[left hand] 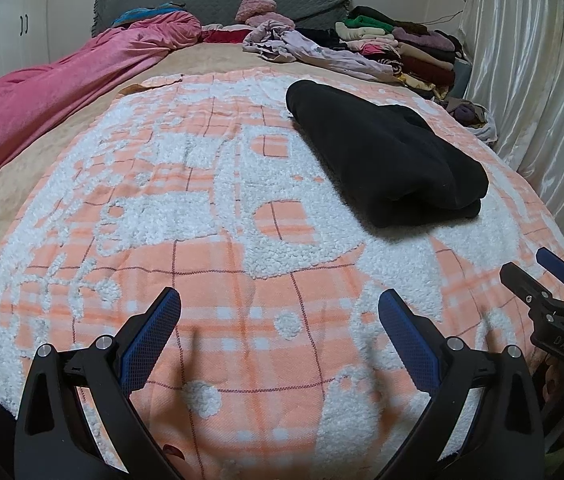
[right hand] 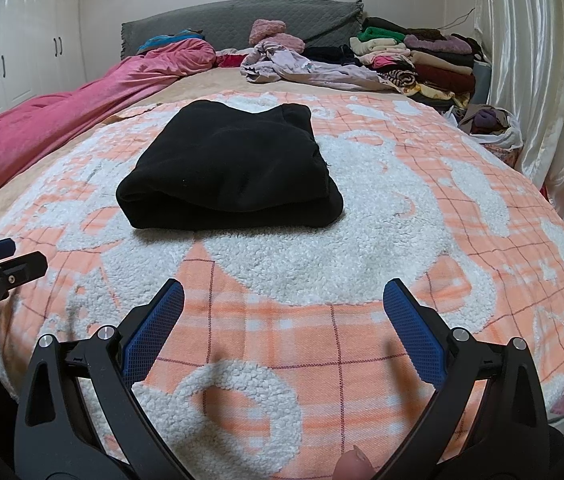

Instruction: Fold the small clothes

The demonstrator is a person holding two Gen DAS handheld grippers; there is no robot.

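Your work surface is a bed covered by an orange-and-white blanket (right hand: 322, 264). Your left gripper (left hand: 279, 312) and right gripper (right hand: 284, 300) both hover above it, jaws wide and empty. Ahead lies the folded black garment (right hand: 229, 172). Beyond it, stacked clothes (right hand: 422, 60) sit near the headboard (right hand: 241, 24).

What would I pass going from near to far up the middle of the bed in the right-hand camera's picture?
Right gripper, open → orange and white blanket → folded black garment → crumpled lilac clothes → fluffy pink cushion → grey headboard.
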